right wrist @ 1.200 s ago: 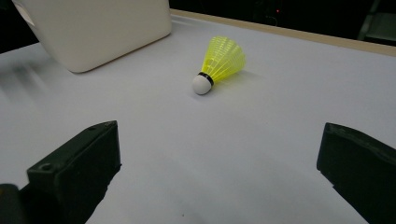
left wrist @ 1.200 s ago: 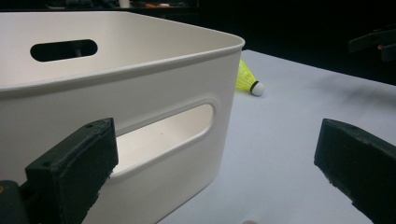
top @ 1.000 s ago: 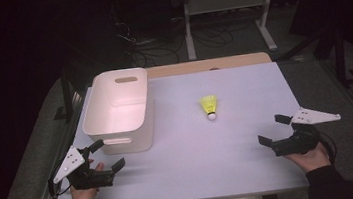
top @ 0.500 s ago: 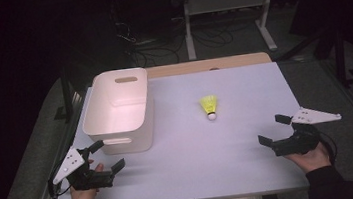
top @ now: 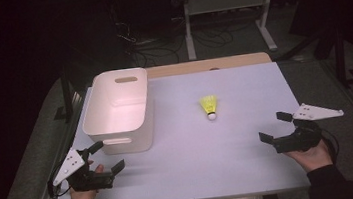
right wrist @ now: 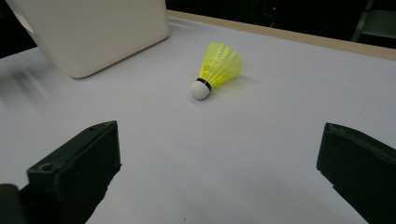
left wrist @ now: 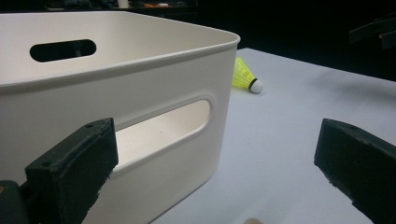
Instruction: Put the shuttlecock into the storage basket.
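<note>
Here, a person is sitting at the near edge of a table covered in a pale sheet, holding a claw in each hand. The left gripper is resting near the front left corner, its jaws spread wide apart with nothing between them, pointing toward the near wall of a white tub. The tub is standing upright on the left side of the table, open at the top, with a slot handle cut into each end; in the left gripper view its near handle slot is sitting just ahead of the jaws.

The right gripper is lying near the front right corner in the person's right hand, and its jaws are gaping wide too, gripping nothing. A grey three-cornered plate is sitting on top of it.

A yellow shuttlecock is lying on its side around the middle of the table, well apart from both grippers and to the right of the tub. Its white cork tip is pointing toward the person, with the yellow skirt fanning away behind it.
</note>
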Demonstrator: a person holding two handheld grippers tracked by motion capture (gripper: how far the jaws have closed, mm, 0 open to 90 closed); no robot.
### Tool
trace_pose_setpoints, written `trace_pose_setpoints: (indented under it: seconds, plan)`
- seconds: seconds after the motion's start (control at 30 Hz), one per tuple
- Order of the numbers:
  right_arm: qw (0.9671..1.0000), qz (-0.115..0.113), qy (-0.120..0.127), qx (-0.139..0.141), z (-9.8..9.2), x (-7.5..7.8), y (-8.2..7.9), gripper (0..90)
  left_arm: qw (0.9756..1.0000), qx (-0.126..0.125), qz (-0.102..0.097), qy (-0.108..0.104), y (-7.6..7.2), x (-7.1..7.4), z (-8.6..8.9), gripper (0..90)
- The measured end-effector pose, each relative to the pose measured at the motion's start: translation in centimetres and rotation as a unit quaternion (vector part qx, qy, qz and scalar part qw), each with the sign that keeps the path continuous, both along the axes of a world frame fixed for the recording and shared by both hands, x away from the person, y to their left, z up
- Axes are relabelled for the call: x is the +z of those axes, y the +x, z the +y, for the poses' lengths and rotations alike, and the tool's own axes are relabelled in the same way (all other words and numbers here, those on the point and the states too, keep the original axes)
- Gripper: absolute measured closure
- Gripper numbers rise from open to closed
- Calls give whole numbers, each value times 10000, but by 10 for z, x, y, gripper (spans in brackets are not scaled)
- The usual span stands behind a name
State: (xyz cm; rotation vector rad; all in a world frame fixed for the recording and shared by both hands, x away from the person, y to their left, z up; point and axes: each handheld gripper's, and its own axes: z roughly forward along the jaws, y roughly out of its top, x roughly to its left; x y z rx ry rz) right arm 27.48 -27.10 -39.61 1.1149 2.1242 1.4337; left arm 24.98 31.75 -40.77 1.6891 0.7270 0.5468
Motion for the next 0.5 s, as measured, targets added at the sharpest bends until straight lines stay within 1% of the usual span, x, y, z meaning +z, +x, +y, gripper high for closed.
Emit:
trace_pose_setpoints:
  seconds: [0.23, 0.3, 0.5]
  plan:
    - [9998, 70, -121, 119, 5, 9, 10, 0, 10000, 71, 1, -15, 2, -1, 0, 0]
    - [9997, 76, -152, 148, 7, 11, 13, 0, 10000, 71, 22, 23, 3, -1, 0, 0]
    - [9994, 94, -229, 228, 14, 17, 22, 0, 10000, 47, 29, 4, 3, -1, -1, 0]
